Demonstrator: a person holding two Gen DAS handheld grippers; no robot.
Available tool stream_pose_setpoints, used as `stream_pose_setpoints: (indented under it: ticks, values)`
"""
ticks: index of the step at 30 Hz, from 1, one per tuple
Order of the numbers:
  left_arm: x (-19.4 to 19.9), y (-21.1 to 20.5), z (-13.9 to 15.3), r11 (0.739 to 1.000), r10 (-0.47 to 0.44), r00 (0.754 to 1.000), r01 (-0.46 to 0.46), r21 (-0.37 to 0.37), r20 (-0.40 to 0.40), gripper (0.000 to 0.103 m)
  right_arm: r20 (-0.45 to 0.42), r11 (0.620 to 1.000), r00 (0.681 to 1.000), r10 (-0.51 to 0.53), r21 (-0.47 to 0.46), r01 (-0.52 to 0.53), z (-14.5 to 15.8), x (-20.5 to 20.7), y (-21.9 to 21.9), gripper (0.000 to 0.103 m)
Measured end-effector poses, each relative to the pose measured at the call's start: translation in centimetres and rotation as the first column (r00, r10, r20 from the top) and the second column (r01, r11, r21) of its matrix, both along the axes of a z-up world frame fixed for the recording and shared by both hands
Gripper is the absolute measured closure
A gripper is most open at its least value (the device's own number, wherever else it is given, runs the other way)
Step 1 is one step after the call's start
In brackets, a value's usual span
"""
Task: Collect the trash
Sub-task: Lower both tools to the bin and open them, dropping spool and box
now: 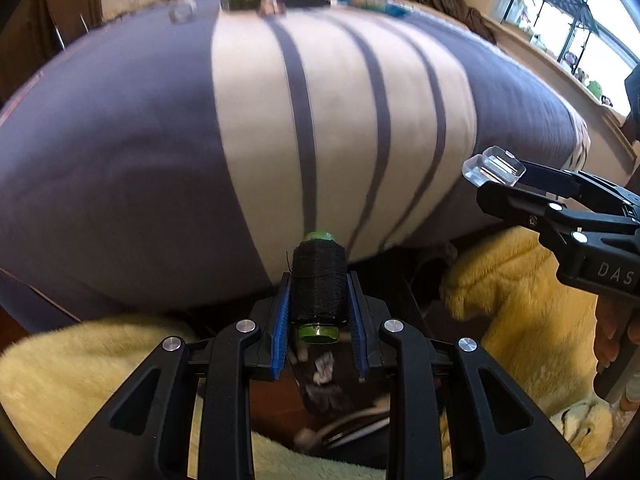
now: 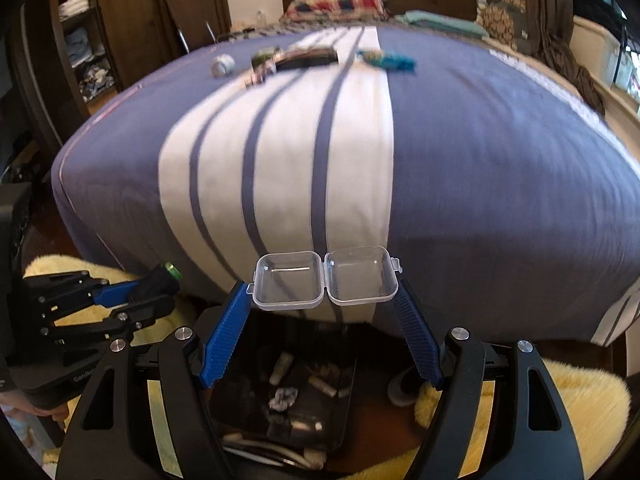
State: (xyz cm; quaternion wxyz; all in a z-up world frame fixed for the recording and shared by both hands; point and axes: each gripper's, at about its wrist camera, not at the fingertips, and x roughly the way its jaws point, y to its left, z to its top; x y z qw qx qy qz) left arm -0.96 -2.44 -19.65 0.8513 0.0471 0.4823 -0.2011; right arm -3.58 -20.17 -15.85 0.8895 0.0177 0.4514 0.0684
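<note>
Writing: "DAS" in white on the right tongs' black body, seen from the left wrist cam; "GenRob…" partly readable on the left tongs' body in the right cam. Nothing else legible.

Room: bedroom. Bed w/ blue-grey cover & a white band w/ 3 dark stripes. Dark wood headboard, 1 patterned pillow at the far end. Wardrobe w/ folded clothes at left, window at right. Yellow fluffy rug on the floor at the bed's foot.

Left tongs clenched on 1 spool of black thread, green ends, held lengthwise betw. the blue pads, above the bin. Right tongs spread wide, grasping 1 clear plastic hinged case, lying open, 2 halves side by side, pads on its outer edges.

Dark bin on the floor below both tongs, by the bed's foot; holds several pale scraps, count unclear. Far on the bed: approx. 4 blurred items, incl. 1 teal one.
</note>
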Motion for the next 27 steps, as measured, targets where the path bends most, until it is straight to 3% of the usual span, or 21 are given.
stream_pose_setpoints:
  ticks: [13, 27]
  values:
    - [0.2, -0.9, -7.0, 0.999, -0.025, 0.983, 0.028, 0.016, -0.184, 0.078, -0.190, 0.999, 0.982, 0.015, 0.039, -0.007, -6.2, 0.2, 0.3, 0.029]
    - [0.9, -1.9, -10.9, 0.998, -0.069, 0.941, 0.066, -0.019, -0.331, 0.078, -0.360, 0.997, 0.932, 0.040, 0.077, -0.013, -11.1, 1.9, 0.9, 0.028]
